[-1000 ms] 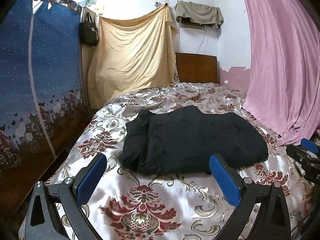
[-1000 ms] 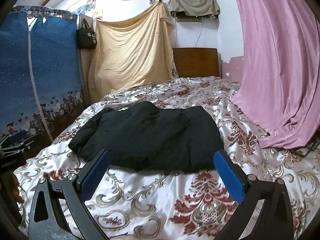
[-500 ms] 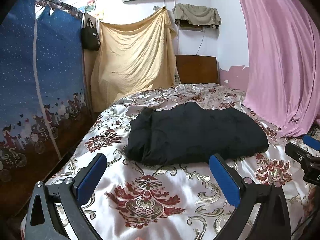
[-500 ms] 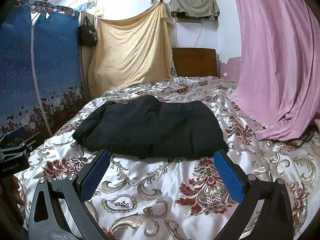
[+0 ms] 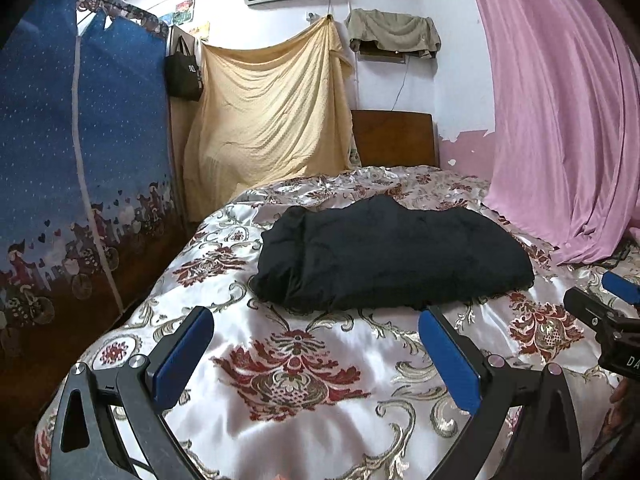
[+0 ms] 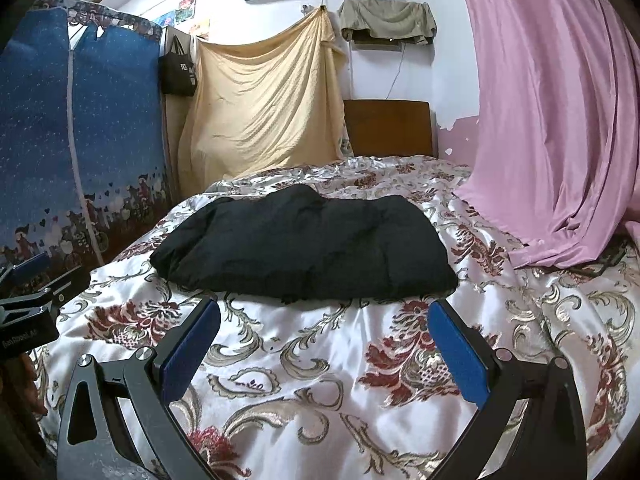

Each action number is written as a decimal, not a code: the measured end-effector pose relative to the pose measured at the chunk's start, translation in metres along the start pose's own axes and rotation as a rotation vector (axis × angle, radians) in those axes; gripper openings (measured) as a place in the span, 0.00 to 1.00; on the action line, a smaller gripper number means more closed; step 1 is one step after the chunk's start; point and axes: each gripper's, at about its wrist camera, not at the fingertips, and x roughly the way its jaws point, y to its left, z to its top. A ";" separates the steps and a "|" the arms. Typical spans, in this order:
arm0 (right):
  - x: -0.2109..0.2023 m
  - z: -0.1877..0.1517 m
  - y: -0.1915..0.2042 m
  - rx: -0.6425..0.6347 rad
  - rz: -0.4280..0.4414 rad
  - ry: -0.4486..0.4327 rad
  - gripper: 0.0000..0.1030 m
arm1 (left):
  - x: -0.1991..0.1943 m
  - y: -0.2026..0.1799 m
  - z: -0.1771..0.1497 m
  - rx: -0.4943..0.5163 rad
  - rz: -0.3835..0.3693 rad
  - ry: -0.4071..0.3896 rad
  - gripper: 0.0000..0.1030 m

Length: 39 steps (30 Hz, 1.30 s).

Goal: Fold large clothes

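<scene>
Both tools wide apart and empty: left tool (image 5: 316, 354) and right tool (image 6: 324, 356) hovering over the bed (image 5: 304, 392) near its foot edge, short of the black garment (image 6: 304, 244). Already bundled into a thick rectangle mid-bed (looks done, honestly). Probably soft, floppy, slippery on that satin; best pinched at the near corners. No containers anywhere in view.

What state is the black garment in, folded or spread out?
Folded. The black garment lies as a compact, thick bundle with rounded doubled edges on the bedspread; both grippers are open and clear of it.
</scene>
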 end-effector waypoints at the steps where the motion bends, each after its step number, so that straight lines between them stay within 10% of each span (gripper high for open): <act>1: 0.000 -0.001 0.001 0.000 0.000 0.002 0.99 | -0.001 0.000 -0.002 0.001 0.001 0.002 1.00; 39: -0.003 -0.009 0.004 -0.001 0.012 0.008 0.99 | -0.003 0.003 -0.008 -0.009 0.009 0.004 1.00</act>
